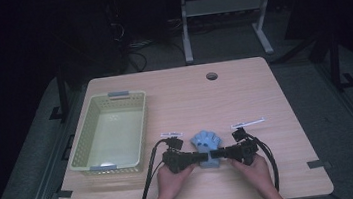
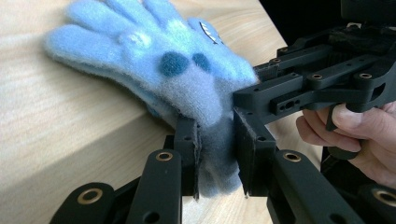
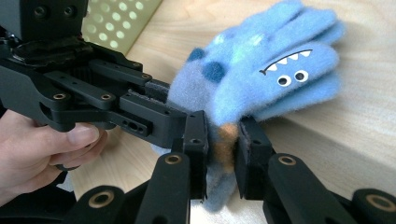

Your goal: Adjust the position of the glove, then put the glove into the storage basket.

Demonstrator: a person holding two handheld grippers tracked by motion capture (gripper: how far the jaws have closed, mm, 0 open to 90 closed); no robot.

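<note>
left gripper clamping blue glove cuff (fuzzy), wooden table

A basket sits along the table's left edge. A glove lies right of it, near the front edge, between the left gripper and right gripper, whose jaws meet at its cuff.

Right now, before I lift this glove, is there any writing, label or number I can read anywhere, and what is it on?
White strip left of the glove, on the table: label, print too small to read.
White strip right of the glove: label, also too small.
Glove: no words, just a printed monster face with eyes and teeth.
Basket: no readable text.
</note>
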